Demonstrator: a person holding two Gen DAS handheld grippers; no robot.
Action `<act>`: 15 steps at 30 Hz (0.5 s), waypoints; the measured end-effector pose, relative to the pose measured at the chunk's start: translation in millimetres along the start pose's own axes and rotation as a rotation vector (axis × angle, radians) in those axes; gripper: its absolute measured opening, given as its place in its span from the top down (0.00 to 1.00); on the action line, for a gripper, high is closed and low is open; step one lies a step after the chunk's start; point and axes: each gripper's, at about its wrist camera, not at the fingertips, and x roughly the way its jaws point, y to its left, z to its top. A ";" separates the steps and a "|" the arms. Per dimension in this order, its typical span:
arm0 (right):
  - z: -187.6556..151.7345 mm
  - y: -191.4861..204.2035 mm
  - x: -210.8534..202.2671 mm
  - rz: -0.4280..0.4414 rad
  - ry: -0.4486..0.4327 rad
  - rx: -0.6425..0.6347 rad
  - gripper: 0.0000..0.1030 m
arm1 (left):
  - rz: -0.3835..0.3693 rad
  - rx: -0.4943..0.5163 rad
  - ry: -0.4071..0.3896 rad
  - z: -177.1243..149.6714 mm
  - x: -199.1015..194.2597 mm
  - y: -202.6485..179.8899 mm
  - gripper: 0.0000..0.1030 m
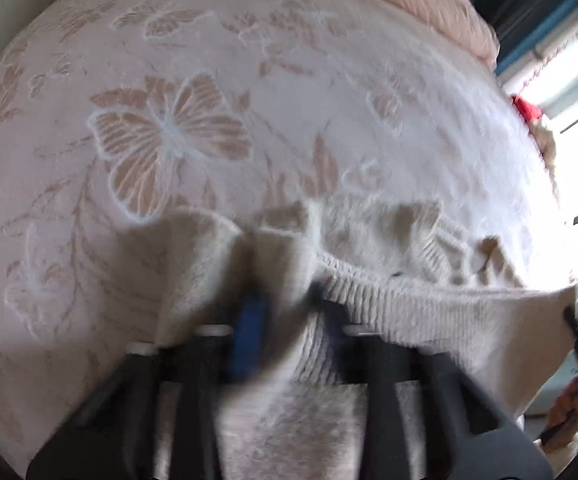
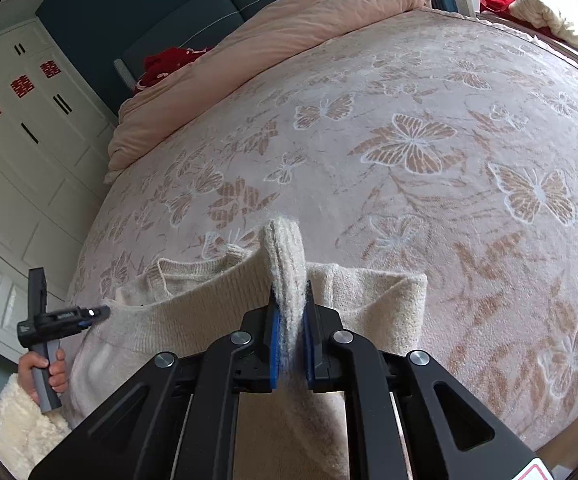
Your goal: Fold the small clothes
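Sweater (image 2: 217,312), cream knit, is stretched by its edge between both tongs, seemingly to carry a fold across; the right gripper (image 2: 289,320) pinches a bunched ridge, the left gripper (image 1: 277,292) likewise. It lies on the butterfly bedspread (image 2: 429,184), pink duvet (image 2: 289,32) beyond.

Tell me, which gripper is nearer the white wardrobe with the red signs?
Left. The left gripper grips the cream sweater at its wardrobe-side edge; the right gripper pinches a fold further across the bed, away from the wardrobe.
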 end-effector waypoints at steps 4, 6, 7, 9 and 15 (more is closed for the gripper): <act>8.3 1.2 -17.1 0.045 -0.054 0.026 0.91 | -0.084 -0.042 -0.124 4.1 -42.0 1.0 0.91; 22.3 3.0 -22.4 0.037 -0.087 0.016 0.91 | -0.110 -0.032 -0.183 17.1 -65.1 -6.7 0.92; 28.1 2.3 -20.9 0.027 -0.096 0.015 0.91 | -0.120 -0.029 -0.201 24.5 -71.5 -10.9 0.92; 40.4 -5.9 -0.2 -0.011 -0.084 0.021 0.90 | -0.091 -0.017 -0.226 43.6 -69.3 -20.9 0.91; 23.1 -52.7 91.9 -0.137 0.115 0.111 0.83 | 0.063 -0.043 -0.069 51.9 28.5 -2.6 0.86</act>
